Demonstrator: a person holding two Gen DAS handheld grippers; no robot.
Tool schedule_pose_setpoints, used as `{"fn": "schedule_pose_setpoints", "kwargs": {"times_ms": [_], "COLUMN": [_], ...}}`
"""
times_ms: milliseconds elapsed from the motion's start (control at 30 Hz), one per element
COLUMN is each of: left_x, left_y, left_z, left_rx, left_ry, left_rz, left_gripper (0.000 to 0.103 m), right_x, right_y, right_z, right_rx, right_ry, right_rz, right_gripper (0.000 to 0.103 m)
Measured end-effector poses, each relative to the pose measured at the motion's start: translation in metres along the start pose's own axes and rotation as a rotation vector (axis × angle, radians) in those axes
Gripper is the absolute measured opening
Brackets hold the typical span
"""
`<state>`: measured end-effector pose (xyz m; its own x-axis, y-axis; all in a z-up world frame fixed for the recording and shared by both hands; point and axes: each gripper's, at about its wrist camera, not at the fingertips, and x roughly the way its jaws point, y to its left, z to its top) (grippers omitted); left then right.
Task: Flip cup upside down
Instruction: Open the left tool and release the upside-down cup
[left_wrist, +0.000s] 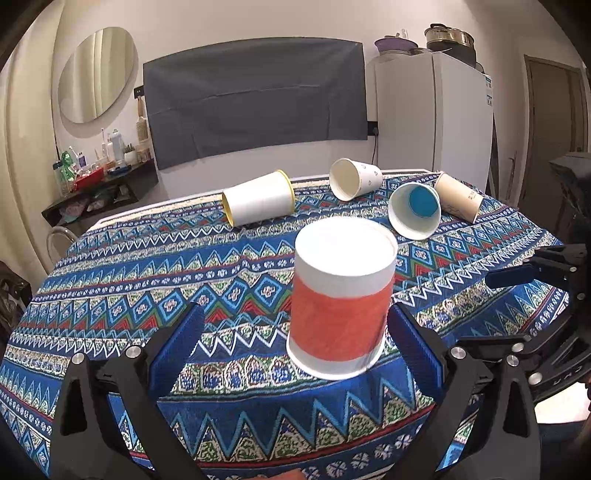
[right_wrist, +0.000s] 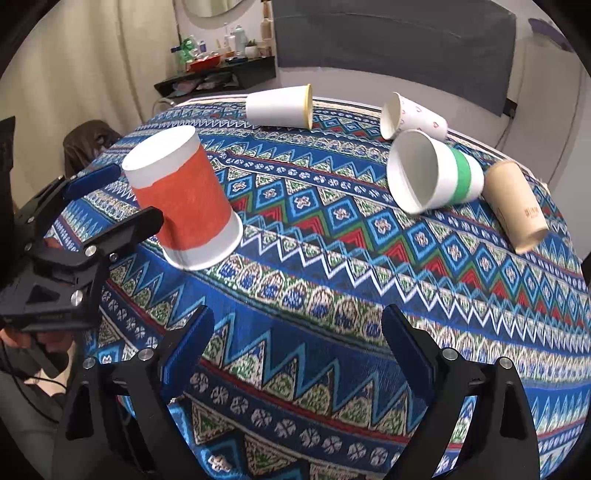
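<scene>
While a blue patterned cloth (left_wrist: 147, 280) covers the round desk (right_wrist: 332, 258), the largest thing behind it in the left wrist view is a white fridge (left_wrist: 432, 110) beside a grey cloth (left_wrist: 255, 96) on the wall. On the desk the red-banded cup (left_wrist: 341, 299) stands upside down, rim on the cloth, slightly tilted. Four other cups lie on their sides farther back: a white cup with a yellow rim (left_wrist: 258, 201), a heart-printed cup (right_wrist: 413, 116), a green-banded cup (right_wrist: 434, 171) and a tan cup (right_wrist: 515, 205). The left tool (left_wrist: 295, 332) is spread wide around the red-banded cup, the right pad just beside it. The right tool (right_wrist: 297, 343) is wide open, holding nothing.
</scene>
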<state>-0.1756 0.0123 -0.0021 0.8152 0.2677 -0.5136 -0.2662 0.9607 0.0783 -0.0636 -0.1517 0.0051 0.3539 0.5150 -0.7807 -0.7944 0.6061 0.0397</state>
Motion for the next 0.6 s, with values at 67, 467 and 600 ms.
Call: {"fn": "schedule_pose_setpoints", "kwargs": {"times_ms": [67, 467, 600], "left_x": [-0.002, -0.012, -0.010], "left_y": [0.006, 0.016, 0.020], "left_z": [-0.003, -0.023, -0.026], "left_rx": [-0.007, 0.035, 0.028], "left_ry": [0.003, -0.052, -0.041], "left_rz": [-0.012, -0.034, -0.084], "left_gripper": [0.097, 0.097, 0.097], "right_x": [-0.008, -0.040, -0.039], "right_y": [-0.002, 0.009, 0.009], "right_z": [-0.007, -0.031, -0.033], "right_rx": [0.039, 0.071, 0.080], "right_ry": [-0.035, -0.213, -0.204], "right_rz": [-0.022, -0.151, -0.149], "right_gripper": [0.088, 0.091, 0.091]}}
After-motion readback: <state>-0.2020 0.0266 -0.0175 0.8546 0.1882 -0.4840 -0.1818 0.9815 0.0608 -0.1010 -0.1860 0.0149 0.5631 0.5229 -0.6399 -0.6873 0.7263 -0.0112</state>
